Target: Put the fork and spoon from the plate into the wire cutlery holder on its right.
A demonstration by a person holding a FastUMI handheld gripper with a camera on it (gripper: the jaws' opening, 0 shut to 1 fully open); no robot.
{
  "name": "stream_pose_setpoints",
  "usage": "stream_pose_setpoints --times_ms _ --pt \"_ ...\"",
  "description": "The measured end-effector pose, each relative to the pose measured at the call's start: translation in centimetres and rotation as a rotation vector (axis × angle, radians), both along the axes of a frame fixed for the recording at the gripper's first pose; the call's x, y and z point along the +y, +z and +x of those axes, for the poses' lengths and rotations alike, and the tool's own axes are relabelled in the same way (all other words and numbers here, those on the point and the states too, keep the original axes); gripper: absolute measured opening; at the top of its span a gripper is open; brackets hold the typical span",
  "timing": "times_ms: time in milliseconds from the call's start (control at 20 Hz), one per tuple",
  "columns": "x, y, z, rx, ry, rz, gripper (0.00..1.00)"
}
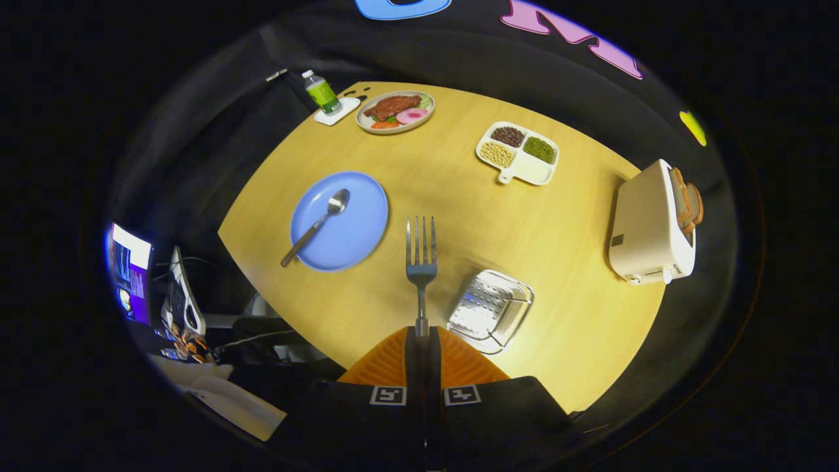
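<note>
My gripper [421, 341] is shut on the handle of a metal fork [420, 252], which sticks out ahead of the fingers with its tines pointing away, held above the wooden table. A blue plate [357, 229] lies beyond and to the left of the fingers, with a metal spoon [318, 225] resting across it, its handle over the plate's near rim. The wire cutlery holder [490, 309] stands just to the right of the fingers, seen from above, with nothing visible inside.
A white toaster [649, 226] with bread stands at the right edge of the table. Farther back are a divided tray of beans [518, 152], a plate of food [396, 111] and a small bottle [322, 92] on a coaster. A monitor [129, 272] stands off the table's left side.
</note>
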State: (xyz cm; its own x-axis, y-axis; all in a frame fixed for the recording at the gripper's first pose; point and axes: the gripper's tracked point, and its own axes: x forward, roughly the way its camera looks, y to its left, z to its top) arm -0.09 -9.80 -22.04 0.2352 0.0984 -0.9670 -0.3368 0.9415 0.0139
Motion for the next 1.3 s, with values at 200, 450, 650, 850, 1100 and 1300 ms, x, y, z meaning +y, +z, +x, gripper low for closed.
stream_pose_setpoints --times_ms 200,450,650,850,1100,1300 --pt "-3.9 -0.9 -0.9 0.122 0.015 -0.033 0.06" --pt "-6.3 -3.0 -1.1 0.266 0.05 -0.066 0.06" --pt "-6.9 -5.0 -1.2 0.388 0.074 -0.094 0.06" --pt "-7.0 -6.3 -0.5 0.444 0.063 -0.098 0.06" --pt "-6.4 -5.7 -0.1 0.474 0.055 -0.067 0.14" --pt "-6.3 -5.1 1.3 0.398 0.046 -0.026 0.44"
